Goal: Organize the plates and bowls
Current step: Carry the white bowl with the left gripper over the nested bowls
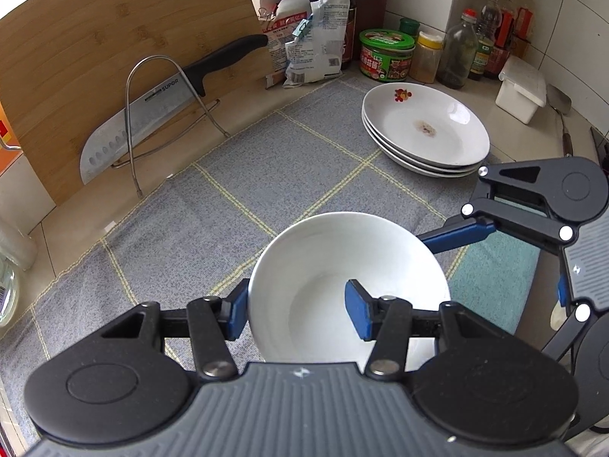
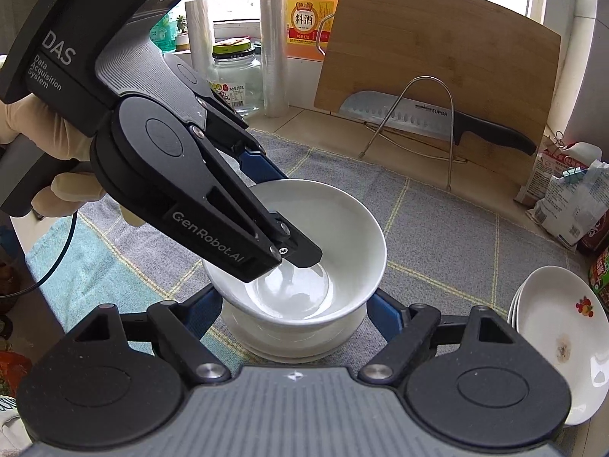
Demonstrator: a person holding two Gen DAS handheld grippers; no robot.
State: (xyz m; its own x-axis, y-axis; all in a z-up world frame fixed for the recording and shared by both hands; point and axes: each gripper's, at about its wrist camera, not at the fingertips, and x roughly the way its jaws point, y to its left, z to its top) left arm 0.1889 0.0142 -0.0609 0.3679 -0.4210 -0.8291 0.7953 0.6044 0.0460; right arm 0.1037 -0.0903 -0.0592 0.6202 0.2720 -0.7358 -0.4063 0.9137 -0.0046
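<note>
A white bowl (image 1: pixel 335 266) sits at the near middle of the grey cloth. My left gripper (image 1: pixel 297 310) straddles its near rim, one blue pad outside and one inside, with a wide gap between them. In the right wrist view the bowl (image 2: pixel 342 228) rests on top of a bowl stack (image 2: pixel 289 339), with the left gripper (image 2: pixel 289 240) reaching into it from the upper left. My right gripper (image 2: pixel 295 310) is open, its blue pads on either side of the stack. A stack of three white plates (image 1: pixel 430 129) stands at the back right, also in the right wrist view (image 2: pixel 555 327).
A grey checked cloth (image 1: pixel 266 160) covers the counter. A wire rack holding a cleaver (image 1: pixel 137 133) leans on a bamboo cutting board (image 1: pixel 95 45) at the back left. Sauce bottles, jars (image 1: pixel 386 53) and bags crowd the back. A white lidded box (image 1: pixel 521 91) sits at the right.
</note>
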